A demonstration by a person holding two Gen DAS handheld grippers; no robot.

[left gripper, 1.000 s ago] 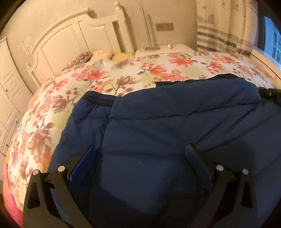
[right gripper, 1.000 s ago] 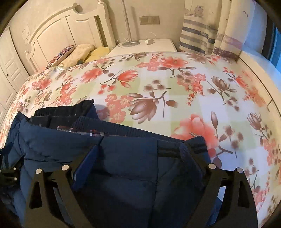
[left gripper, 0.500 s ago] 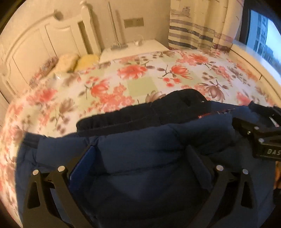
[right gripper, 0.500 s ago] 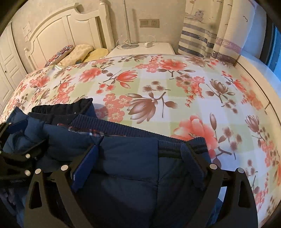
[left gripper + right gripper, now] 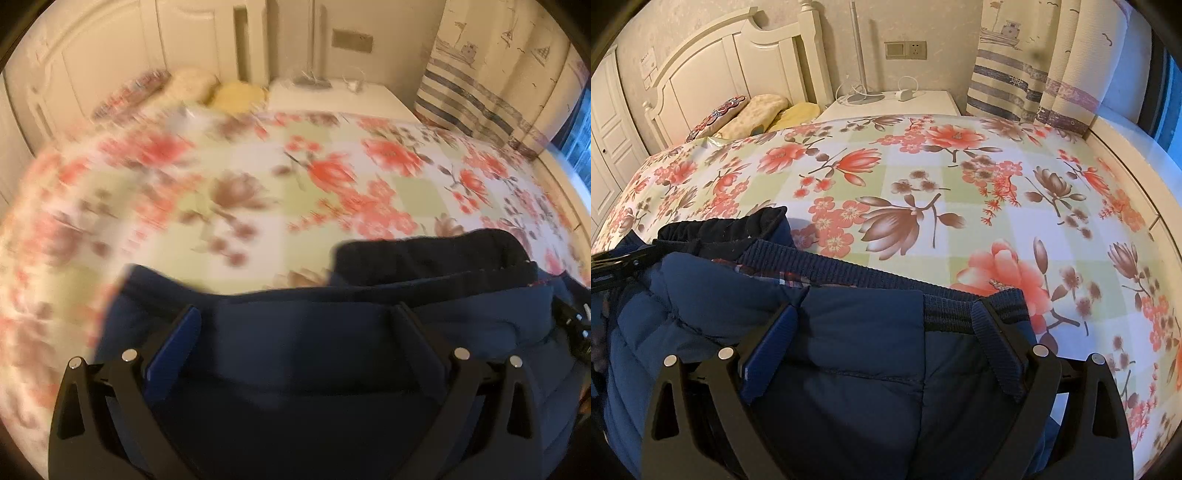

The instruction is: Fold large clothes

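A navy padded jacket [image 5: 857, 332] lies bunched on the floral bed, with a ribbed hem [image 5: 849, 269], a strip of plaid lining and a black collar [image 5: 720, 229] at its far edge. My right gripper [image 5: 886, 308] is open, its jaws wide apart and low over the jacket near the hem. In the blurred left wrist view my left gripper [image 5: 295, 314] is also open, over the jacket [image 5: 314, 350] close to its far edge. Each gripper shows at the edge of the other view: the right one [image 5: 576, 332] and the left one [image 5: 617, 266].
The bed cover [image 5: 923, 184] stretches beyond the jacket to a white headboard [image 5: 720, 66] with pillows [image 5: 757, 110]. A white nightstand [image 5: 894, 103] with cables stands behind, a striped curtain [image 5: 1034, 74] hangs at the right, and a pale ledge [image 5: 1126, 140] runs along the bed's right side.
My left gripper has swept across the jacket toward the right gripper, and the jacket's far edge now sits at its fingertips. The jacket looks more bunched. The right gripper has kept still.
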